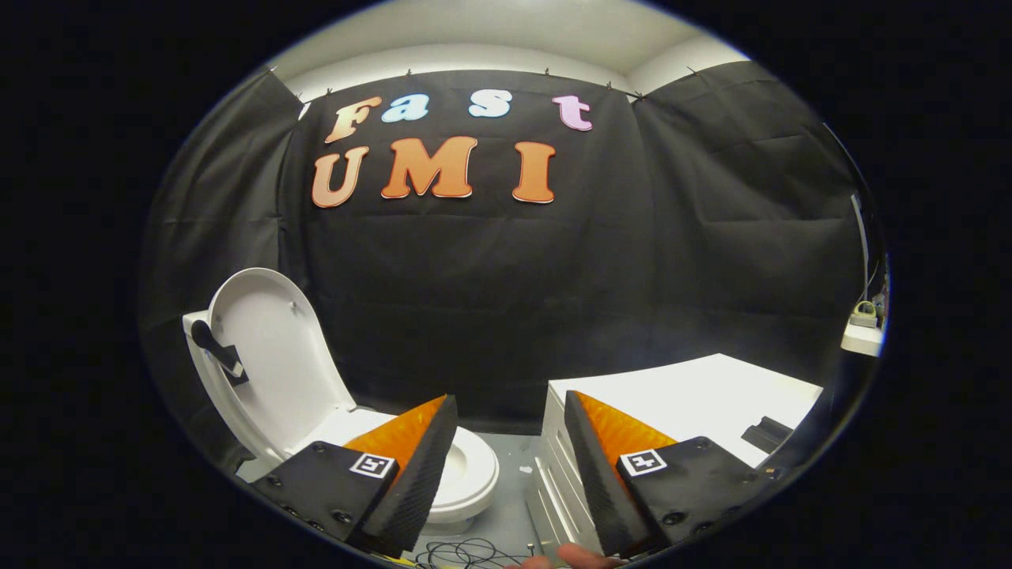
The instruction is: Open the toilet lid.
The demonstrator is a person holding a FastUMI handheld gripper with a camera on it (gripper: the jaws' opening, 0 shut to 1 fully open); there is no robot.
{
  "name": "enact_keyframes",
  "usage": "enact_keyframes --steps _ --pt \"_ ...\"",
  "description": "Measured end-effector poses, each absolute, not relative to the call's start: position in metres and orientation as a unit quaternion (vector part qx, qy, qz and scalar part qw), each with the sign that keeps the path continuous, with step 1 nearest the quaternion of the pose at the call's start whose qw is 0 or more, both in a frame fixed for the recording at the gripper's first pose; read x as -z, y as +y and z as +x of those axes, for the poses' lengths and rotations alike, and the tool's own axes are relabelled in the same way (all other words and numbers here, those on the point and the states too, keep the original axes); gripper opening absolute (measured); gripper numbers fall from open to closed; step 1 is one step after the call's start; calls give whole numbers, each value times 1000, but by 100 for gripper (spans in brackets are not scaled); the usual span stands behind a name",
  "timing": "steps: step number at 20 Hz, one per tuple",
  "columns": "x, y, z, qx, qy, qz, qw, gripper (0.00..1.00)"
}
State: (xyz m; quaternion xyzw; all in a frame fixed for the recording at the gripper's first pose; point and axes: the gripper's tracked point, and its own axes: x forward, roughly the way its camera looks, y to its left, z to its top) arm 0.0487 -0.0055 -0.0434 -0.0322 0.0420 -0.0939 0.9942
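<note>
The gripper (510,415) is spread wide and holds nothing. The toilet lid (265,348) stands raised, beyond and beside its left finger, well apart.

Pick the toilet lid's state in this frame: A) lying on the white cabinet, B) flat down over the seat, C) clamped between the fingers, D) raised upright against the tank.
D: the toilet lid stands upright behind the bowl, while the gripper hangs open with nothing between its fingers.

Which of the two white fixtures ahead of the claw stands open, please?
The toilet, ahead of one finger: its lid is raised upright against the black wall. The cabinet ahead of the other has flat, closed drawers. The claw is open, empty.
</note>
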Motion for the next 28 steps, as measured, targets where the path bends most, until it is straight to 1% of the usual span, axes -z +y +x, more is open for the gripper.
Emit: enact_keyframes --steps 28 --pt "50 -12 51 109 57 -26 992 88"
